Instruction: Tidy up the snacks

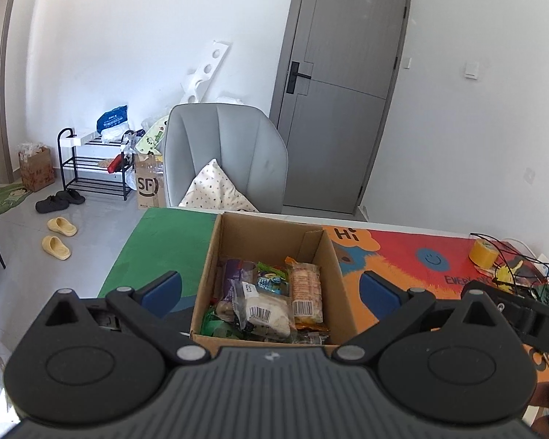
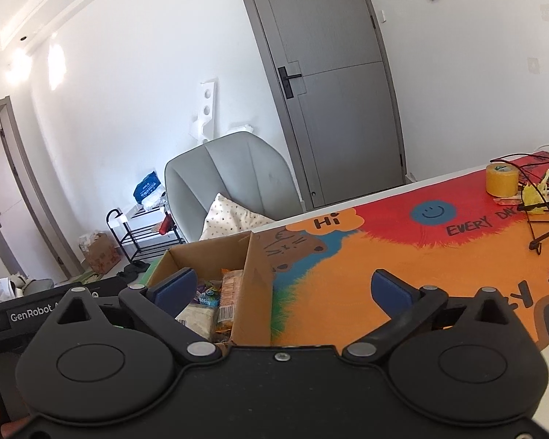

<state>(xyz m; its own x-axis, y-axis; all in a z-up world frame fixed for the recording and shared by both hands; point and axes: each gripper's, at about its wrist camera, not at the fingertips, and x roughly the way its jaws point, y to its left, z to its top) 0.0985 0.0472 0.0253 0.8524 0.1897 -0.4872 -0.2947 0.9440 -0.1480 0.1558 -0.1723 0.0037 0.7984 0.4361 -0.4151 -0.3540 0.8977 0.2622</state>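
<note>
An open cardboard box (image 1: 234, 234) stands on the colourful table mat (image 1: 413, 256). It holds several snack packets (image 1: 267, 303), among them an orange-wrapped biscuit pack (image 1: 305, 292) and a clear bag with a barcode. My left gripper (image 1: 271, 287) is open and empty, its blue pads either side of the box, above its near edge. In the right wrist view the box (image 2: 252, 267) is at lower left with snacks (image 2: 223, 300) showing inside. My right gripper (image 2: 283, 289) is open and empty, straddling the box's right wall.
A yellow tape roll (image 2: 501, 179) and a tangle of black cables (image 2: 545, 197) lie at the table's far right. A grey armchair (image 1: 227, 153) with a spotted cushion stands behind the table. A shoe rack, boxes and slippers (image 1: 58, 236) are on the floor to the left.
</note>
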